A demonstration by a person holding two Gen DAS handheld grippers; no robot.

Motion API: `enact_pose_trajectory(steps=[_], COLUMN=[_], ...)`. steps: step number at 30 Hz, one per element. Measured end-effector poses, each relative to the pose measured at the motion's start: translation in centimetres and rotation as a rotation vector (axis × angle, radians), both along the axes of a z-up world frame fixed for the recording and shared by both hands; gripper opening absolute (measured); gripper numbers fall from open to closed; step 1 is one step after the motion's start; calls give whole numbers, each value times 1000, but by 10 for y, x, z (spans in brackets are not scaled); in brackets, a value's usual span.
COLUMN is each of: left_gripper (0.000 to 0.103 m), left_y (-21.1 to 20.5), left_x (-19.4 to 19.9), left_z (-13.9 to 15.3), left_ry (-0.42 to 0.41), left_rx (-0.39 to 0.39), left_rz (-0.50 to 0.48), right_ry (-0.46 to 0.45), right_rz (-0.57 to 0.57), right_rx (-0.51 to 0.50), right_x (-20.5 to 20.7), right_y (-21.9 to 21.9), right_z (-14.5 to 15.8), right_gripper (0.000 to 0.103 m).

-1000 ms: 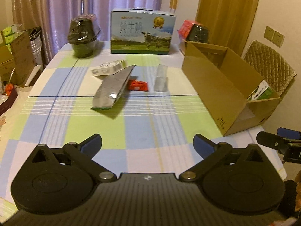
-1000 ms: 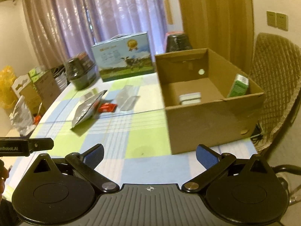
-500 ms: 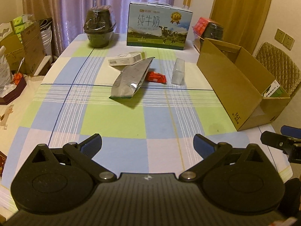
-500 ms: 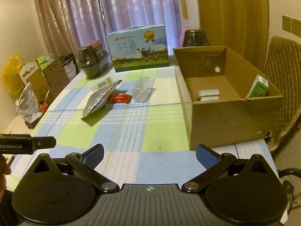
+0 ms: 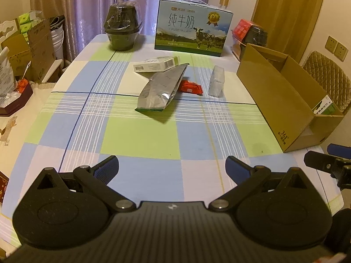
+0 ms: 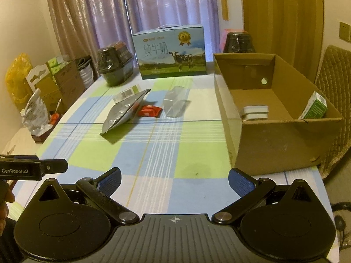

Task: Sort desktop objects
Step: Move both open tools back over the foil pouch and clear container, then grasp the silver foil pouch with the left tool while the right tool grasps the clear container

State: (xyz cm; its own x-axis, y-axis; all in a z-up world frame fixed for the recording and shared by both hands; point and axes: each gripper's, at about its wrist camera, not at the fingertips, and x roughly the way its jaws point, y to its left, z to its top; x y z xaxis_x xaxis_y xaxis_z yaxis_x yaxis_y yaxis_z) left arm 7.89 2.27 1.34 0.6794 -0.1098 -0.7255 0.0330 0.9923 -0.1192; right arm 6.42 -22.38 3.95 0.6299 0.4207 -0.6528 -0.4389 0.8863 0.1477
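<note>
Left wrist view: my left gripper [image 5: 172, 167] hangs low over the near edge of the table [image 5: 140, 135], its blue-padded fingers spread wide with nothing between them. My right gripper [image 6: 174, 178] is spread just as wide and also holds nothing, above the near blue and white squares of the checked cloth.

Further out, near the middle of the table, lies a silver foil pouch [image 5: 161, 91], its far end propped on a white flat box [image 5: 156, 64]. A small red packet [image 5: 190, 87] touches the pouch's right side, and a clear plastic-wrapped pack [image 5: 216, 81] lies apart to the right of it.

Along the table's right edge stands the open cardboard box [image 6: 283, 140]. Inside it I see a stack of two white flat cases [image 6: 254, 112] on the floor and a green and white carton [image 6: 314, 107] leaning against the right wall.

At the far end of the table stand a blue milk carton case [image 5: 193, 34] with a cow picture and, to its left, a dark wrapped bowl set [image 5: 121, 30].
</note>
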Motion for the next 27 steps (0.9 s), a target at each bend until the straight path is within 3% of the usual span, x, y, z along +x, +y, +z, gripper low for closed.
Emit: enact_pose_trajectory(steps=[16, 23, 27], left_gripper=[102, 102, 102], left_y=[15, 22, 24], left_x=[41, 86, 118], left_z=[-10, -15, -17], left_ry=[11, 14, 7], left_rx=[33, 37, 90], left_rz=[-34, -69, -112], right_ry=[-26, -37, -33], right_rz=[60, 72, 72], right_rx=[-14, -32, -39], right_x=[39, 74, 97], right_y=[38, 59, 69], right_z=[-4, -12, -18], right_gripper=[101, 101, 101])
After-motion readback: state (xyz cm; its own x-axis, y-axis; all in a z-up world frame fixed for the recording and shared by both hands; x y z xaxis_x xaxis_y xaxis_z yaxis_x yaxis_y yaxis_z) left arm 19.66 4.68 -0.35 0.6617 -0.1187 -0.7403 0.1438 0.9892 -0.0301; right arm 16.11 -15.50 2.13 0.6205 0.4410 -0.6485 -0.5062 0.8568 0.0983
